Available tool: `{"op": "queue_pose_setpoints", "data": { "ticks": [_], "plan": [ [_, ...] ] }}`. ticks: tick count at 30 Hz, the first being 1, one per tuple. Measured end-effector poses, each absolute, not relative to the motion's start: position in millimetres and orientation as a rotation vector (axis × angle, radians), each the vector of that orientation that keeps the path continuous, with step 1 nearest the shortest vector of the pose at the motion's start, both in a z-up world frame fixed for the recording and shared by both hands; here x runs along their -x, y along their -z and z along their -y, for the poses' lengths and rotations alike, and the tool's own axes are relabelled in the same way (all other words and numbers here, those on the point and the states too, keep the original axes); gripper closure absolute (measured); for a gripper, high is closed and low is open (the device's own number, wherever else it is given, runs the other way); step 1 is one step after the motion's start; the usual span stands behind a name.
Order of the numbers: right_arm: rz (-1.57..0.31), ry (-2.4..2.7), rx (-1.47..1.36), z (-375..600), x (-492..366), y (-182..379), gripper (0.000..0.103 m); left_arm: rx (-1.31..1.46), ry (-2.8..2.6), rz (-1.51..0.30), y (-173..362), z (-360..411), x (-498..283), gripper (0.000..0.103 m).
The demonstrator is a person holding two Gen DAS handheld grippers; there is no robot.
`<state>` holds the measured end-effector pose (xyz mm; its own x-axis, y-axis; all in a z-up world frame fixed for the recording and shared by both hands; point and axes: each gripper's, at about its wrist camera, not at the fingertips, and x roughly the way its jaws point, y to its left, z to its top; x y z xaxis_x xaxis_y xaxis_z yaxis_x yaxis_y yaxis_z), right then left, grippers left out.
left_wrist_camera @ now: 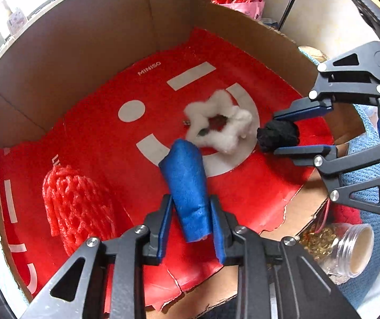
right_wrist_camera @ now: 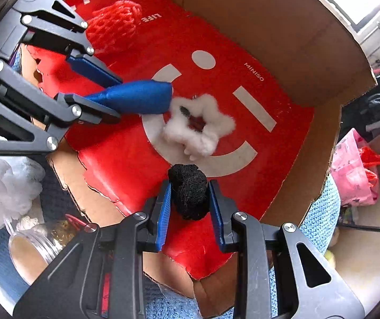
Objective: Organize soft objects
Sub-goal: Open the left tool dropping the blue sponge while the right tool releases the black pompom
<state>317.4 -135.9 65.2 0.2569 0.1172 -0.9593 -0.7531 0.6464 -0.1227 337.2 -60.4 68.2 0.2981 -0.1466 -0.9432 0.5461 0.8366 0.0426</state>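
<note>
My left gripper (left_wrist_camera: 190,204) is shut on a rolled blue cloth (left_wrist_camera: 187,183) and holds it over the red-lined cardboard box (left_wrist_camera: 70,53). It also shows in the right wrist view (right_wrist_camera: 115,98) with the blue cloth (right_wrist_camera: 139,97). My right gripper (right_wrist_camera: 190,188) is shut on a black fuzzy ball (right_wrist_camera: 190,191); it shows in the left wrist view (left_wrist_camera: 274,133) with the ball (left_wrist_camera: 277,134). A white fluffy star-shaped ring (left_wrist_camera: 219,119) (right_wrist_camera: 197,125) lies on the red liner between both. A red foam net (left_wrist_camera: 75,202) (right_wrist_camera: 112,29) lies in the box.
The box walls (right_wrist_camera: 282,26) rise at the back and side. A glass jar (left_wrist_camera: 346,250) (right_wrist_camera: 30,244) lies outside the box's front edge. A white mesh puff (right_wrist_camera: 6,186) and pink bags (right_wrist_camera: 354,164) sit outside on a blue knit cloth (right_wrist_camera: 320,226).
</note>
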Motion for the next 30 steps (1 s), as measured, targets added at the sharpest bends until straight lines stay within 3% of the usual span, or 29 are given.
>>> {"op": "queue_pose_setpoints", "data": {
  "ticks": [4,8,20,30],
  "plan": [
    [-1.173,-0.655,0.657,135.9,-317.8,-65.7,0.077,-0.391,0.476,-1.190,-64.3,60.4,-341.2,0.073],
    [-1.180,-0.656,0.654,136.4,-319.3,-65.3,0.076,-0.387,0.484,-1.189,-62.3,59.5,-341.0,0.061],
    [-1.193,-0.654,0.640,137.2,-323.7,-65.1,0.075,-0.369,0.479,-1.151,-68.6,52.7,-333.1,0.041],
    [-1.197,-0.642,0.618,140.3,-326.1,-68.7,0.073,-0.364,0.472,-1.112,-86.0,43.6,-320.2,0.034]
  ]
}}
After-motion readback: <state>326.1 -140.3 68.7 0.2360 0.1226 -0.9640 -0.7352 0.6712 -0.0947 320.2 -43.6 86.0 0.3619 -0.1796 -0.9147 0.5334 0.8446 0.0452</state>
